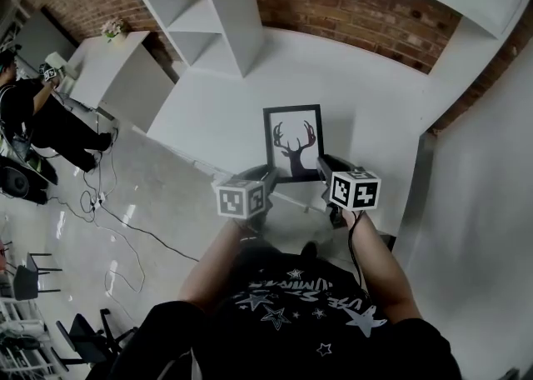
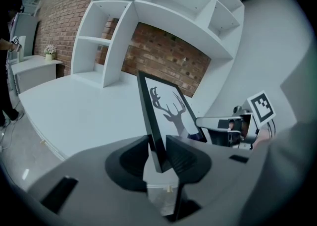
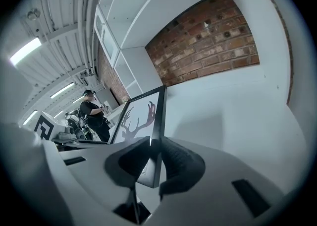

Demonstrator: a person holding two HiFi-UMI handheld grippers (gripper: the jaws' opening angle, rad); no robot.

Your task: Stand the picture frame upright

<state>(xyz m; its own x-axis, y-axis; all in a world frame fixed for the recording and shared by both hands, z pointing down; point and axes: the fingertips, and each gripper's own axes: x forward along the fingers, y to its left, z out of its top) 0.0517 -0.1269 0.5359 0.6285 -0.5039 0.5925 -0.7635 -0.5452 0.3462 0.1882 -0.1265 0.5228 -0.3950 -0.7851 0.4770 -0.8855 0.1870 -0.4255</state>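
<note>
Both forearms reach forward from the person's black star-printed T-shirt (image 1: pixel 308 312), close together, and each gripper points ahead and somewhat downward. The left gripper (image 1: pixel 268 175) is clamped on the lower left edge of the picture frame (image 1: pixel 293 143). In the left gripper view its two dark pads (image 2: pixel 181 154) press on either side of the frame's black moulding. The right gripper (image 1: pixel 326 167) pinches the lower right edge in the same way, and the right gripper view shows its jaws closed on the moulding near the bottom corner.

The frame stands between the two grippers above the near part of a white tabletop (image 1: pixel 375 95). Whether its bottom edge touches the surface cannot be made out. Behind the table a red brick wall (image 1: pixel 358 12) runs across, with a white open shelving unit (image 1: pixel 208 12) to the left. Nothing lies on the table around the frame. Further left, on the glossy floor, cables (image 1: pixel 108 212) trail past another person in dark clothes (image 1: pixel 33 112), and dark chairs (image 1: pixel 33 274) stand nearer.

The frame is raised steeply, its face turned toward the wearer. It is a thin black rectangle holding a white sheet with a black silhouette of an antlered stag's head.
</note>
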